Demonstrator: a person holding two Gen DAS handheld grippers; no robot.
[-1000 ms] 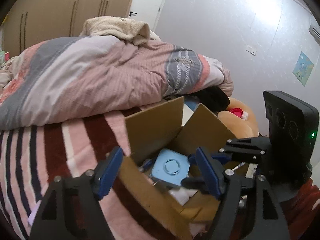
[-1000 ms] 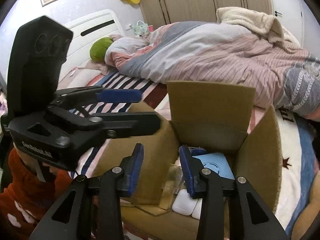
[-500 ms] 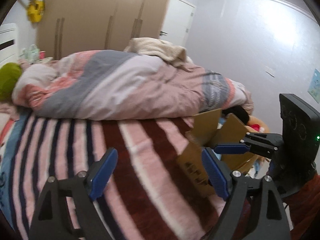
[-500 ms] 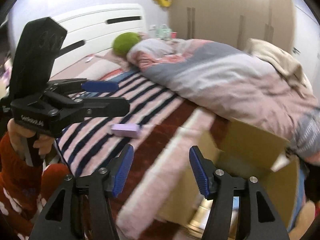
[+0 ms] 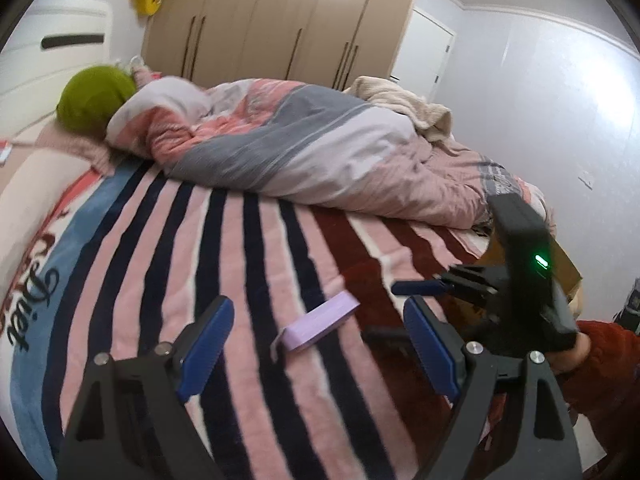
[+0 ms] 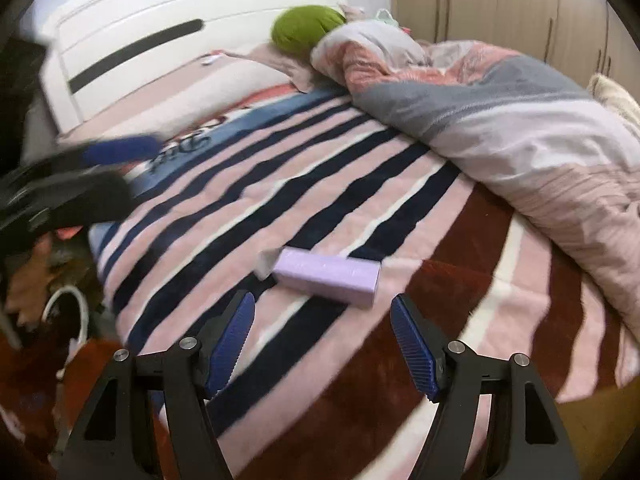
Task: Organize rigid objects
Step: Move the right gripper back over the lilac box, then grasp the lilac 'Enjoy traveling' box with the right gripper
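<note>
A lilac oblong box (image 5: 320,326) (image 6: 328,276) with a small clear tab at one end lies flat on the striped blanket. My left gripper (image 5: 316,350) hovers just short of it, open, nothing between its blue pads. My right gripper (image 6: 324,350) points down at the same box from the other side; its jaws are opening and hold nothing. Each gripper shows in the other's view: the right gripper (image 5: 400,312) at the right, the left gripper (image 6: 116,172) blurred at the left. A corner of the cardboard box (image 5: 568,268) peeks out behind the right gripper.
A rumpled pink and grey quilt (image 5: 320,152) lies across the far side of the bed, with a green pillow (image 5: 94,102) by the white headboard (image 6: 168,24). Wardrobes (image 5: 280,20) stand behind. A person's red sleeve (image 5: 608,360) is at the right.
Both grippers have swung away from the cardboard box and out over the striped blanket. The lilac box has come into both views. The right jaws have widened.
</note>
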